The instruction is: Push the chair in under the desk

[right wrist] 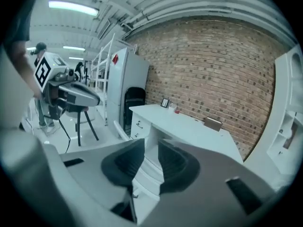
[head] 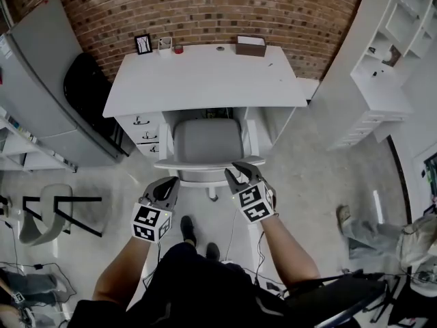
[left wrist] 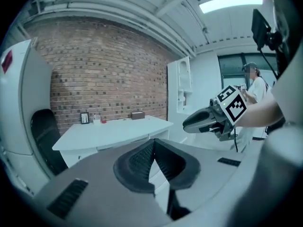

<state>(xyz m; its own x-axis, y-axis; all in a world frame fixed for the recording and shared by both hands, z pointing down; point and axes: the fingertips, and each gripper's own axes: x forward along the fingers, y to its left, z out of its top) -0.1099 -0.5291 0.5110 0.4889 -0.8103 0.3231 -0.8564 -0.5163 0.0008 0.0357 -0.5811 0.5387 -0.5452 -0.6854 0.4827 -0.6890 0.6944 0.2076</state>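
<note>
A white desk (head: 205, 80) stands against the brick wall. The chair (head: 207, 141), with a grey seat and a white back rail, sits in the desk's knee gap, its back toward me. Both grippers hang in the air just in front of the chair back, touching nothing. My left gripper (head: 171, 182) is shut and empty, its pads meeting at the tips (left wrist: 152, 148). My right gripper (head: 235, 173) is open, with a clear gap between its pads (right wrist: 151, 150) and nothing in it. Each gripper view shows the other gripper to the side and the desk (left wrist: 113, 131) (right wrist: 189, 126) ahead.
A picture frame (head: 143, 44), a cup (head: 164, 44) and a brown box (head: 250, 46) line the desk's back edge. A black chair (head: 89, 91) and a grey cabinet (head: 41, 80) stand left, with white shelves (head: 389, 60) on the right. Another chair (head: 48, 214) is on the floor at left.
</note>
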